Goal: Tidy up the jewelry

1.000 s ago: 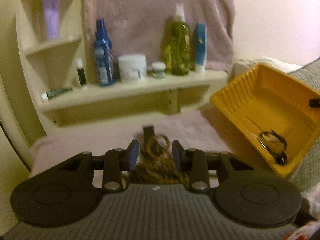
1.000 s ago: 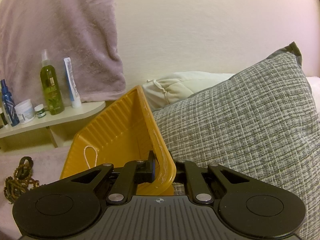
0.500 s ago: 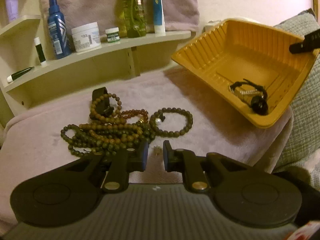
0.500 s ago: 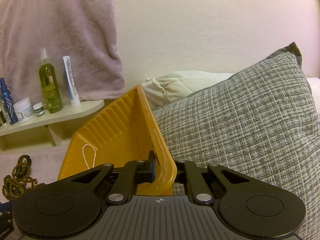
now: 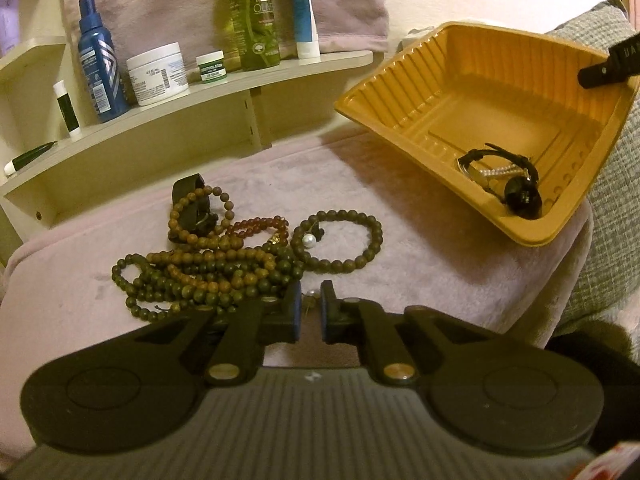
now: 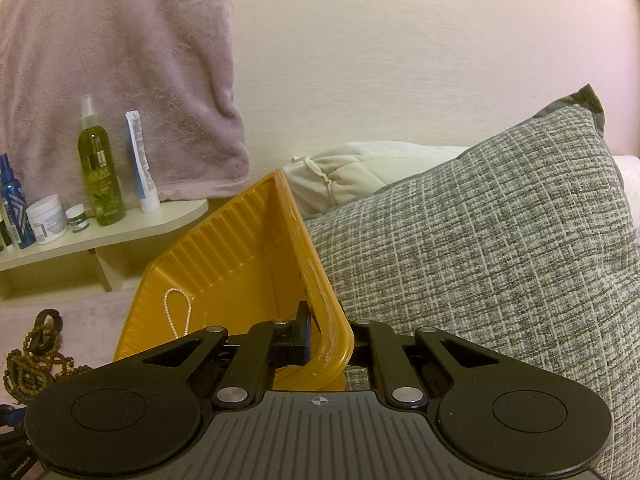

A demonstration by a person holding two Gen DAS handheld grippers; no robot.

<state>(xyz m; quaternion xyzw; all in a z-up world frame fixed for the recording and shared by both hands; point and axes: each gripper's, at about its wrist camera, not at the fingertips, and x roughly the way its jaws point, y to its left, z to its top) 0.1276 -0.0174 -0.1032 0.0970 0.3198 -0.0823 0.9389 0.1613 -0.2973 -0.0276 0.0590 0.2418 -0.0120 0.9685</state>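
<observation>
Where left tongs narrow | small item indistinct, half-hidden.

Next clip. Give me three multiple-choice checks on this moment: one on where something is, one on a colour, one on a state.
1. Where does the black bracelet lie?
A) in a drawer
B) in the yellow tray
C) on a chair

2. What colour is the spray bottle beside the white jar?
A) red
B) white
C) blue

3. What state are the right tongs in?
A) shut on the tray's rim
B) open in free air
C) shut on a spoon

Answers:
1 B, it rests at the low end of the tilted tray's floor.
2 C, its body is plainly blue.
3 A, the right wrist view shows the rim clamped between the pads.
</observation>
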